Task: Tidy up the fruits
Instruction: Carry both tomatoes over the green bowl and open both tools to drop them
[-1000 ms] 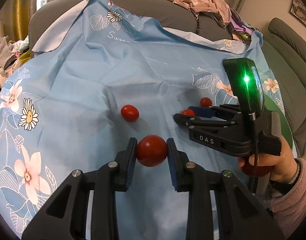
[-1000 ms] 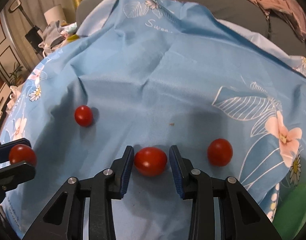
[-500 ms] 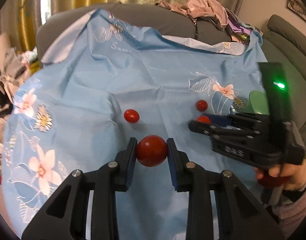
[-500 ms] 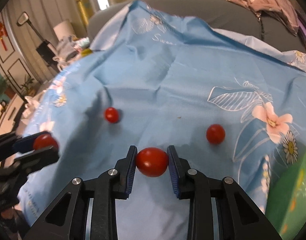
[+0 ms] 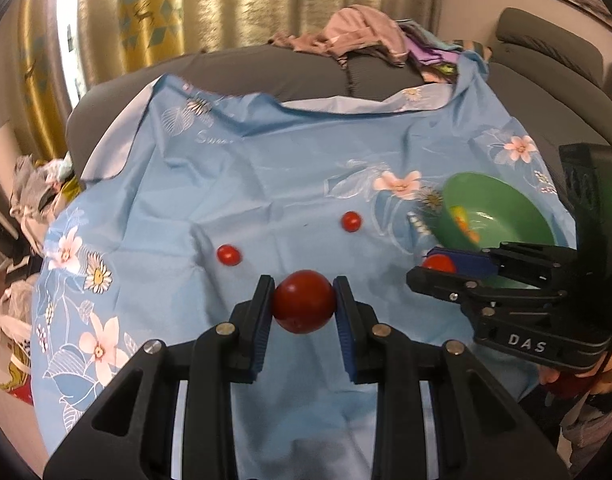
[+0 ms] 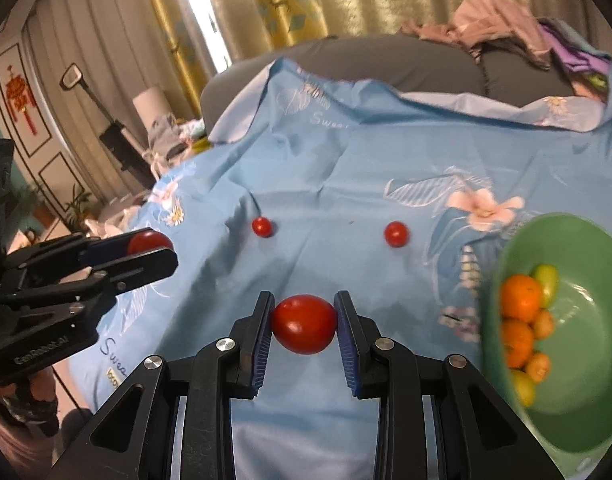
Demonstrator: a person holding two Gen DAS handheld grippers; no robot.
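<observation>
Nearest the left wrist camera, the left gripper (image 5: 303, 306) clamps a red tomato (image 5: 303, 307) between its blue pads, and the right gripper (image 6: 304, 324) likewise pinches a second tomato (image 6: 304, 324), its jaws having just closed onto the fruit they bracketed a second ago. Both tomatoes, then low over the blue floral cloth (image 5: 265, 184), are now carried clear of it (a double pick-up, by the look of it), so delivery seems the next step. Beyond, two small tomatoes (image 6: 261, 226) (image 6: 396, 234) lie well apart on the cloth. The green bowl (image 6: 586, 420), earlier barely a sliver at the frame edge, now shows oranges (image 6: 520, 296) inside.
</observation>
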